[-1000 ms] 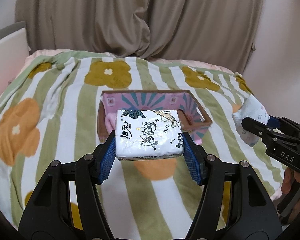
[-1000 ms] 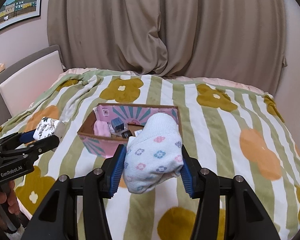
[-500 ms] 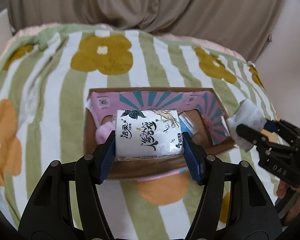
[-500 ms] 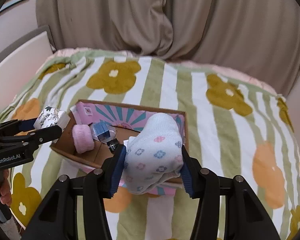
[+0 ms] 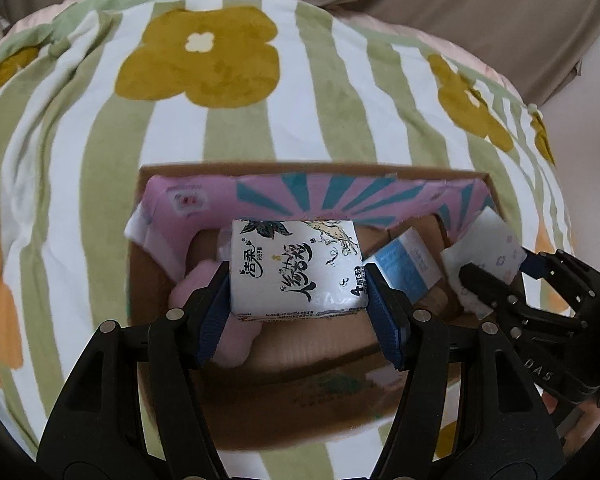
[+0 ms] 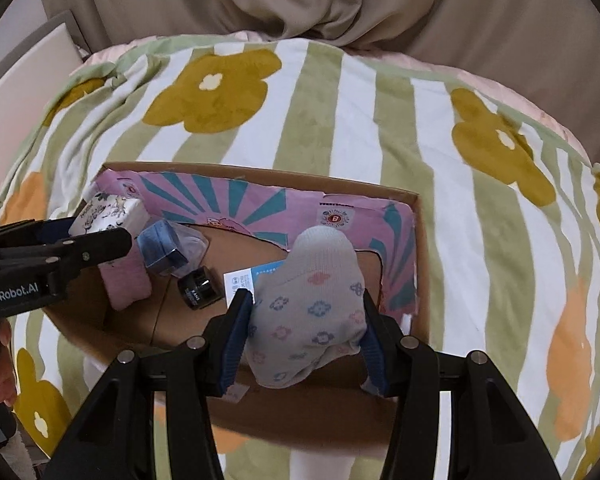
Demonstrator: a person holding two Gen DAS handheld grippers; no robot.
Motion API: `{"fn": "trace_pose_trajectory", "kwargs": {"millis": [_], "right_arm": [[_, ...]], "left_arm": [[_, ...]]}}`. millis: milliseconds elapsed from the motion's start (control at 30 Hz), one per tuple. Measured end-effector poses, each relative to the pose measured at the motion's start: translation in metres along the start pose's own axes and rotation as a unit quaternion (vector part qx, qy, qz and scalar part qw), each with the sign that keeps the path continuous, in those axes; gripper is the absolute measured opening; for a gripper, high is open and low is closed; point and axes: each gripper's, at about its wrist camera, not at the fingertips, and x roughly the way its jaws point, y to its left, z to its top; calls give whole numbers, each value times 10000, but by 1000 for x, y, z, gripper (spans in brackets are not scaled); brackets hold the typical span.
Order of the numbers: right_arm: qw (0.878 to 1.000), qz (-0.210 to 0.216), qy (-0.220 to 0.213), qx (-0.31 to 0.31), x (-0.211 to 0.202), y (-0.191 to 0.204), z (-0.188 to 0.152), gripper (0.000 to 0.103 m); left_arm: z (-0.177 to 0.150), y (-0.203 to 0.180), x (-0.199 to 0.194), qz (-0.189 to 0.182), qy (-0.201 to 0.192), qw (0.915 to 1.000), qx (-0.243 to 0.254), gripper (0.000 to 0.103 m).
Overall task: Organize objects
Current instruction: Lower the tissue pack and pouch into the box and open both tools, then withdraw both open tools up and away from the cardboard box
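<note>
Right wrist view: cardboard box (image 6: 418, 240) holds black jar (image 6: 199, 289) (upright); right tool (image 6: 306, 330) grips sock (image 6: 312, 308), left tool (image 5: 298, 292) tissue pack (image 5: 296, 268).

Both views are lit softly and evenly, with no hard-edged shadows and no single source that can be made out. Strong fisheye bending is seen: the striped blanket (image 5: 80, 184) is bowed into a dome, and the corners are cut off by a dark round rim. Slight motion blur is noted toward the left and right edges. A faint sheen is shown on the tissue pack (image 5: 296, 268). Dim shade is cast inside the cardboard box (image 6: 416, 240).
</note>
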Motion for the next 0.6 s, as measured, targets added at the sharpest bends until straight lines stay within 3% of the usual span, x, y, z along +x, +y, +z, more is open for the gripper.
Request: {"fn": "trace_pose_trajectory", "kwargs": {"millis": [33,67,100,133,167,200,600], "right_arm": [[10000,13,-18,4,1,0,3,48],[10000,-4,28,18,4,-1,5,54],[9999,-57,86,35,7,-1,5,64],[9999,-107,96,27,8,0,5,74],[9999,-167,22,-23,8,1,3,94],[9998,-206,-23,-76,7,2,2,103],[9996,-175,-173,-105,-1,5,-7,103]], "left_arm": [[2,1,1,74,-56,10000,-35,71],[4,3,1,153,-106,9998,-119,95],[5,6,1,144,-151,9996,-193,103],[6,8,2,120,-140,9995,-254,103],[7,10,4,109,-85,9994,-304,103],[8,12,6,115,-17,9994,-337,103],[0,2,-12,197,-161,9995,-181,103]]}}
